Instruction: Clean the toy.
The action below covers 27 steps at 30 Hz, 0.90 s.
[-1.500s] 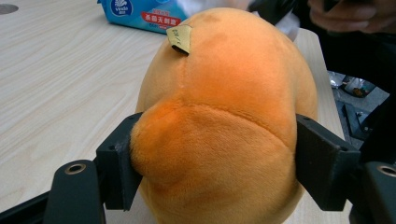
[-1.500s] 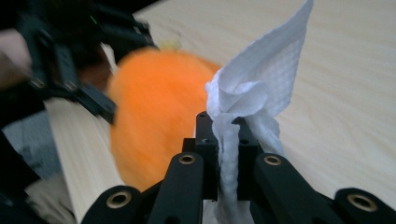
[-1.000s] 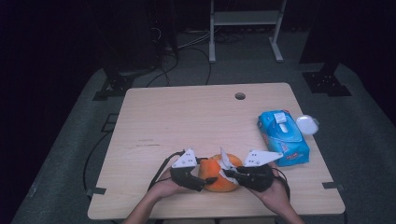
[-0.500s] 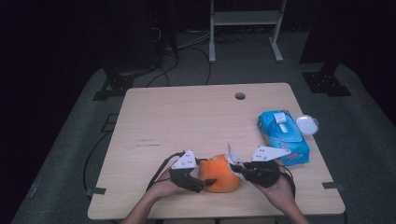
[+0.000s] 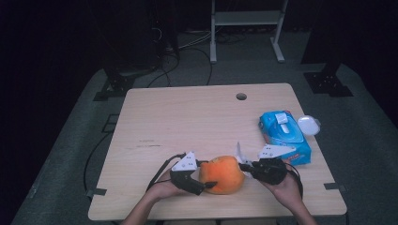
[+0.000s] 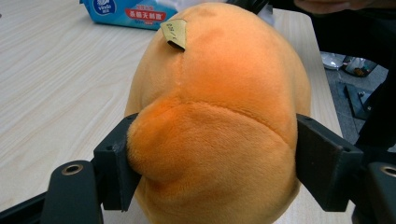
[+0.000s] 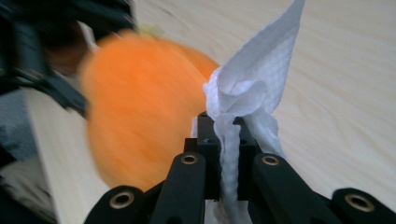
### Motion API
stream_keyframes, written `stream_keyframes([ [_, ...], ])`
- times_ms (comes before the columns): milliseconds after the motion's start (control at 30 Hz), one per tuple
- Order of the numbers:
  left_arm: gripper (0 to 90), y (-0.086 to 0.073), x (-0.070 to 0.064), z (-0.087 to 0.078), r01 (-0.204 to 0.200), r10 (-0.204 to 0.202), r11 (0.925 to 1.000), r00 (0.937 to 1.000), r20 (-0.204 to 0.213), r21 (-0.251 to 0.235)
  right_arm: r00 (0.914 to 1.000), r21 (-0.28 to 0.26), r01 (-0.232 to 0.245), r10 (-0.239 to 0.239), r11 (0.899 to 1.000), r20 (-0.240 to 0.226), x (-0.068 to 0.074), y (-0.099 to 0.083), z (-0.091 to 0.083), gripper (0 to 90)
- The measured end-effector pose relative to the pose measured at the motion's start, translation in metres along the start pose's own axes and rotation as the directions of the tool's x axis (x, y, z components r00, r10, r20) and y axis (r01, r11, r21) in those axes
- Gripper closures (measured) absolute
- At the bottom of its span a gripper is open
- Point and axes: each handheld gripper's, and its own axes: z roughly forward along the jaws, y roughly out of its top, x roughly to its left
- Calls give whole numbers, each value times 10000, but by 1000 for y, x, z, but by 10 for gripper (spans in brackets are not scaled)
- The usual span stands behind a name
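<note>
My left tongs (image 6: pixel 210 158) squeeze the orange plush (image 6: pixel 219 116) on the surface (image 5: pixel 187 122) near its front edge; my right tongs (image 7: pixel 223 135), just beside it, pinch a white wipe (image 7: pixel 254 79).

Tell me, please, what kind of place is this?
Probably a lab or recording studio: a bare wooden table on grey carpet, cables on the floor, and black stands in dark surroundings.

right tongs (image 5: pixel 245 165) and wipe (image 5: pixel 240 152) drawn back from orange plush (image 5: pixel 222 174), now just beside it
</note>
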Motion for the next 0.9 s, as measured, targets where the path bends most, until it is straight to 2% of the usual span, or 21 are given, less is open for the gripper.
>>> stream_keyframes([
  [100,243,-1,0,0,-8,8,10000,10000,48,-31,9995,259,-284,281,9993,110,-6,-5,1,856],
  [133,242,-1,1,0,50,-50,10000,9999,99,-52,9992,49,-396,396,9992,-10,-7,-6,-1,855],
  [200,241,-2,2,-1,103,-102,9999,9999,126,-75,9994,-273,-315,310,9991,-164,-4,-1,-5,855],
  [300,241,-2,2,-1,102,-101,9999,9999,141,-79,9994,-272,-236,229,9994,-240,-4,1,-4,855],
  [367,241,-2,2,-1,101,-99,9999,9999,141,-79,9989,98,-364,367,9993,-278,-7,-3,1,855],
  [400,241,-2,2,-1,116,-115,9999,9998,138,-79,9978,465,-599,611,9971,-255,-12,-7,5,856],
  [433,241,-2,2,-1,112,-111,9999,9998,137,-75,9978,465,-599,611,9971,-255,-12,-7,5,856],
  [467,240,-2,2,-1,123,-123,9999,9998,131,-73,9954,232,-855,864,9961,-425,-14,-8,1,856],
  [533,239,-2,1,0,101,-100,9999,9999,134,-93,9943,-346,-791,763,9963,-748,-10,-2,-6,856],
  [567,239,-2,1,0,101,-100,9999,9999,134,-93,9943,-346,-791,763,9963,-748,-10,-2,-6,856],
  [600,238,-1,0,1,80,-79,9999,9999,100,-106,9927,-782,-631,544,9949,-1076,-4,5,-11,856],
  [667,237,-2,0,1,93,-92,9998,9999,67,-153,9941,-635,-349,281,9974,-1052,1,7,-9,856],
  [700,236,-2,0,1,93,-92,9998,9999,67,-153,9941,-635,-349,281,9974,-1052,1,7,-9,856],
  [733,236,-2,0,2,137,-136,9997,9999,74,-184,9964,-371,-285,255,9989,-810,1,5,-5,856],
  [767,235,-1,0,3,206,-204,9996,9998,67,-215,9967,-107,-485,477,9988,-662,-4,1,0,856],
  [800,235,-1,0,3,208,-207,9996,9998,44,-190,9952,-179,-686,671,9975,-710,-5,1,-1,857],
  [900,235,0,0,4,116,-115,9998,9999,40,-182,9951,-471,-605,566,9971,-811,0,5,-6,857],
])
